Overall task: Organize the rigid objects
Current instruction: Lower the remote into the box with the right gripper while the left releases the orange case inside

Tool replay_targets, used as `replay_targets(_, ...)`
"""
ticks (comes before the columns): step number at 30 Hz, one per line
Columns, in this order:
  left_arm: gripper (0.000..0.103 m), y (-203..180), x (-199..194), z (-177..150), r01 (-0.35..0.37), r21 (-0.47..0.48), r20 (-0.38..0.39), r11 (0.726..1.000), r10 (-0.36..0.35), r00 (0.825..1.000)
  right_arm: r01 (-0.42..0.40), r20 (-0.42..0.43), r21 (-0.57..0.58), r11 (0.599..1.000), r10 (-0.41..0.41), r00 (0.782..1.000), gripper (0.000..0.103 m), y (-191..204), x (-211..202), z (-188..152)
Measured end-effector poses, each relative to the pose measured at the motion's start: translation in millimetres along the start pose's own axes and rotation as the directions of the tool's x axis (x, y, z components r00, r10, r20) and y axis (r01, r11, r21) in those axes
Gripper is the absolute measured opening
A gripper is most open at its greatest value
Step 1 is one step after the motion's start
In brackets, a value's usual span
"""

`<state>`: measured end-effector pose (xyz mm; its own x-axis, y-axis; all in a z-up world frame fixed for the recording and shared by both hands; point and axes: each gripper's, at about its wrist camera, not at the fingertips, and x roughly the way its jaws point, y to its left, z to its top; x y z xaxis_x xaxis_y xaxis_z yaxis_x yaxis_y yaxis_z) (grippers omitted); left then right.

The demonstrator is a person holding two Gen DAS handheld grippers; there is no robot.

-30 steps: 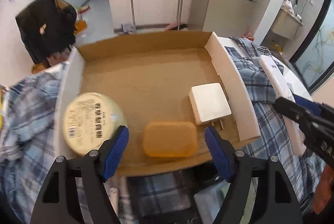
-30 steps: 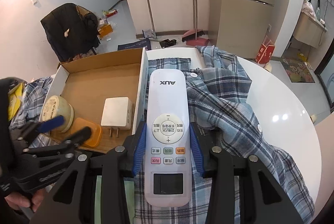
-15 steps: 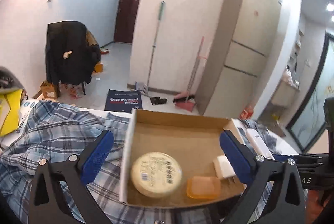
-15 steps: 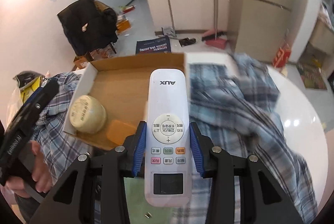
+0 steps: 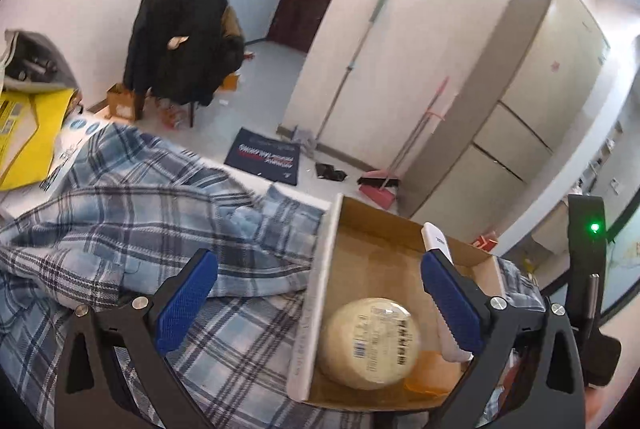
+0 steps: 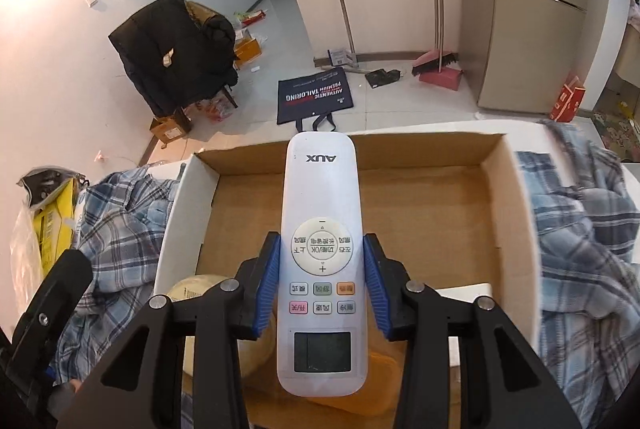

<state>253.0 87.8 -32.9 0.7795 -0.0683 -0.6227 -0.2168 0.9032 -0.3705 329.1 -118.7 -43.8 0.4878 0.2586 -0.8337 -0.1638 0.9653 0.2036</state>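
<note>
The right gripper [image 6: 322,281] is clenching the white remote control [image 6: 322,253] across its button face, both blue pads pressing its long sides — its long axis is running straight out ahead of the fingers, the far end reaching out over the open cardboard box [image 6: 516,213]. Beyond and below the fingertips the box floor is lying bare, so lowering looks right. The left gripper [image 5: 316,303] is hanging released and empty — off to the side, farther away.

Both wrist views look down, close, sharing the cardboard box [image 5: 320,293].
</note>
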Motion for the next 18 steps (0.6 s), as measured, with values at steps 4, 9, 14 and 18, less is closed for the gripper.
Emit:
replay_targets(4, 0.103, 4, 8, -3, -0.048, -0.011, -0.014, 0.999, 0.048, 0.999, 0.034, -0.011, -0.029, 0.999, -0.034, 0.999, 0.039, 9, 9, -2)
replay_targets(9, 0.103, 11, 5, -2, -0.027, -0.034, -0.009, 0.999, 0.027, 1.0, 0.023, -0.01, -0.024, 0.999, -0.023, 1.0, 0.04, 10, 9, 0)
replay_targets(14, 0.103, 2, -5, 1, -0.032, -0.001, 0.022, 0.999, 0.032, 0.999, 0.021, 0.035, -0.038, 0.999, -0.019, 0.999, 0.049, 8, -6, 1)
replay_targets(18, 0.103, -12, -21, 6, -0.016, 0.056, 0.066, 0.998, 0.012, 0.998, 0.021, 0.074, -0.065, 0.998, -0.016, 0.997, 0.05, 7, -32, -2)
